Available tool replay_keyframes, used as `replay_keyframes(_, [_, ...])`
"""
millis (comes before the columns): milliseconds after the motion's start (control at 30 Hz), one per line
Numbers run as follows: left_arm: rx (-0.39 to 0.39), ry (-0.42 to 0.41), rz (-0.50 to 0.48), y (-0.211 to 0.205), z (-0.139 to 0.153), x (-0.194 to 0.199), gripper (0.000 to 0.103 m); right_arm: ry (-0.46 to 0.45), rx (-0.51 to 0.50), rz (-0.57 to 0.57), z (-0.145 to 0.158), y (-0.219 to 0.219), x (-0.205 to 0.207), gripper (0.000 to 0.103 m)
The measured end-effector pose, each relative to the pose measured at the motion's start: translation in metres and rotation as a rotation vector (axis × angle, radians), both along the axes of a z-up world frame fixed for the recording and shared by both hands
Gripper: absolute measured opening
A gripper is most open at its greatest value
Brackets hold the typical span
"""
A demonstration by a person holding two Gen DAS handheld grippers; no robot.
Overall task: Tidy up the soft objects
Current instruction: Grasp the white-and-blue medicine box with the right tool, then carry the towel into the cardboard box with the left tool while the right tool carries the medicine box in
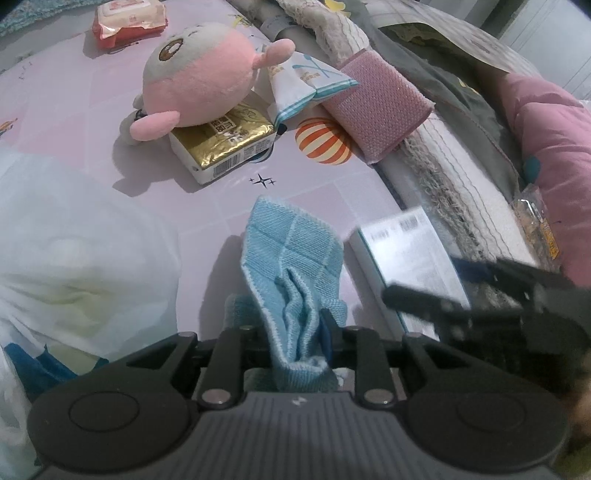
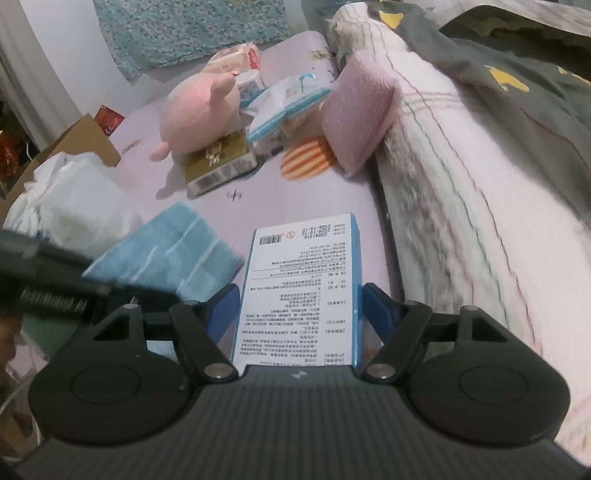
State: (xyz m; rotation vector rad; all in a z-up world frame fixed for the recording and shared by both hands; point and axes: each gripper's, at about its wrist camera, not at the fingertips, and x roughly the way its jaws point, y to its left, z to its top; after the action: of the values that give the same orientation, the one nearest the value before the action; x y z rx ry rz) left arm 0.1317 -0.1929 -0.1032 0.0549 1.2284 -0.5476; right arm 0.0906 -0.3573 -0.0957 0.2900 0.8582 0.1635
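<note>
My left gripper (image 1: 291, 317) is shut on a light blue knitted cloth (image 1: 291, 251), whose free end spreads forward over the pink bedsheet (image 1: 74, 122). Just right of it lies a white and blue printed box (image 2: 299, 288). My right gripper (image 2: 301, 295) has its blue pads (image 2: 376, 306) against both long sides of that box. In the left wrist view the right gripper (image 1: 424, 299) appears blurred over the box (image 1: 399, 254). Farther back, a pink plush toy (image 1: 199, 81) rests on a gold tissue pack (image 1: 225, 144).
A white plastic bag (image 1: 74, 258) bulges at the left. A pink sponge cloth (image 1: 380, 107) and a white-blue tissue pack (image 1: 306, 81) lean on the rolled blankets (image 1: 443, 166) along the right. A red wipes pack (image 1: 129, 22) lies at the back. A cardboard box (image 2: 85, 144) stands off the bed's left.
</note>
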Motion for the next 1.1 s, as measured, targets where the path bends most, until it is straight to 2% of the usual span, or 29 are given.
replay_keyframes(133, [0.004,-0.006,-0.001,-0.002,0.0,-0.002,0.025,-0.014,0.0,-0.008,0.002,0.012,-0.015,0.072])
replay_keyframes(267, [-0.002,-0.004,0.007,-0.002,0.001,-0.004,0.023,-0.035,0.059,-0.024,0.002,0.018,-0.019,0.071])
replay_keyframes(367, [-0.034,0.021,0.018,0.001,0.001,-0.003,0.022,-0.041,0.134,-0.047,-0.001,0.015,-0.022,0.071])
replay_keyframes(500, [-0.066,0.029,0.019,-0.001,0.006,-0.006,0.018,-0.046,0.286,-0.07,-0.006,0.005,-0.028,0.071])
replay_keyframes(700, [-0.113,0.028,0.029,0.004,0.016,-0.011,0.017,-0.064,0.337,-0.094,0.0,0.001,-0.038,0.071])
replay_keyframes(833, [-0.157,0.021,0.043,0.013,0.033,-0.015,0.017,-0.098,0.354,-0.09,0.015,-0.002,-0.044,0.071])
replay_keyframes(1100, [-0.248,-0.079,0.12,0.053,0.087,-0.028,0.016,-0.236,0.323,-0.016,0.072,0.02,-0.05,0.071])
